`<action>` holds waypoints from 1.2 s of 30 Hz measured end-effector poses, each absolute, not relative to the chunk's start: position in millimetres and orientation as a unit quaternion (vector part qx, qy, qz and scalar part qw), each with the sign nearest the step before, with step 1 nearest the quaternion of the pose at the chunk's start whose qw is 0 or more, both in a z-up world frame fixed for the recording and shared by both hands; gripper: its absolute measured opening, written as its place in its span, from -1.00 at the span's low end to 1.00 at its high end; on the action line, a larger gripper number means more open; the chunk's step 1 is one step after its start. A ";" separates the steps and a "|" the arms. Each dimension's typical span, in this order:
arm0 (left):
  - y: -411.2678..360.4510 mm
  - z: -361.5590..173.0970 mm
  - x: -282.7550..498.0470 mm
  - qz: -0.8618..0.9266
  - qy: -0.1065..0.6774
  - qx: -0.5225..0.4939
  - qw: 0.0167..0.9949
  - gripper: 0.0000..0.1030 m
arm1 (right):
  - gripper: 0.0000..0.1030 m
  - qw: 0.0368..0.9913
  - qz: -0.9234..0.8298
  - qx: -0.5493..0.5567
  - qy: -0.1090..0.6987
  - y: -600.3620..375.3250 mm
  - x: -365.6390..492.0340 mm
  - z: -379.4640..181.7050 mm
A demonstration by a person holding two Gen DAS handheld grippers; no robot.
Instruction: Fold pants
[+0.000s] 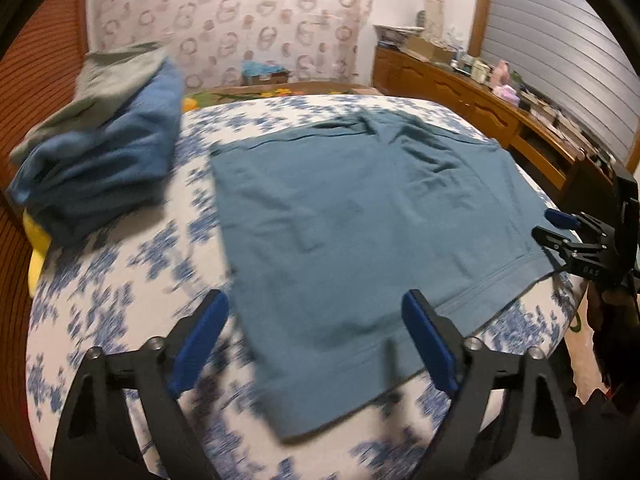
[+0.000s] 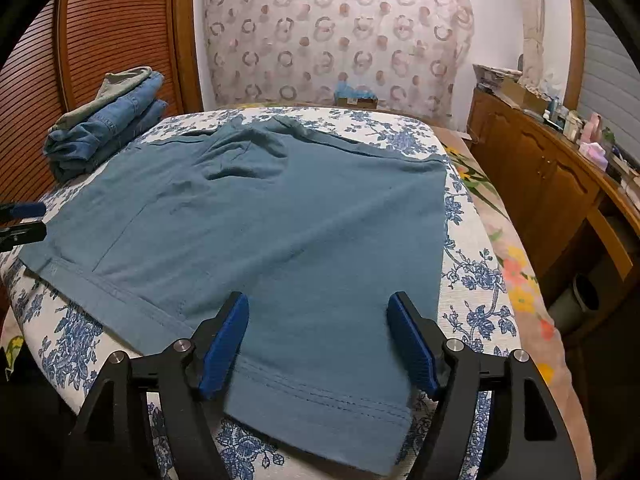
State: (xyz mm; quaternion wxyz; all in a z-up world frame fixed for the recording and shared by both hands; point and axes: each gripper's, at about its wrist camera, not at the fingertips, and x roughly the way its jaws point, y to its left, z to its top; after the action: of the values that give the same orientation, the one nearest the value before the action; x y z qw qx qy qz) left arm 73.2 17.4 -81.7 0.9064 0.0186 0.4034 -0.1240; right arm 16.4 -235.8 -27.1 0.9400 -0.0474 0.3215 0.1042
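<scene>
Teal pants (image 1: 360, 216) lie flat on a blue-flowered white table cover (image 1: 120, 272), with the hems toward me. They also show in the right wrist view (image 2: 280, 232). My left gripper (image 1: 316, 324) is open and empty, just above the near left hem. My right gripper (image 2: 318, 326) is open and empty over the near right hem; it also shows at the right edge of the left wrist view (image 1: 560, 232). The left gripper's fingertips (image 2: 24, 210) show at the left edge of the right wrist view.
A stack of folded jeans and a grey-green garment (image 2: 108, 120) sits at the far left of the table. A wooden sideboard (image 2: 552, 184) with clutter runs along the right. A slatted wooden door (image 2: 100, 32) and a patterned curtain (image 2: 340, 32) stand behind.
</scene>
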 end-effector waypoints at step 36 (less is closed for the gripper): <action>-2.4 -61.0 57.8 -0.181 0.369 0.018 0.911 -0.85 | 0.52 0.937 0.118 -0.017 0.328 -253.1 9.3 -27.5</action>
State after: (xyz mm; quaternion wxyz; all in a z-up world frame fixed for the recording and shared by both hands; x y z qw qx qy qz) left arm 57.8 -2.4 -61.0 0.9114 0.0179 0.3688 -0.1814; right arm 9.3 -253.1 -27.5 0.9373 -0.0173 0.3275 0.1177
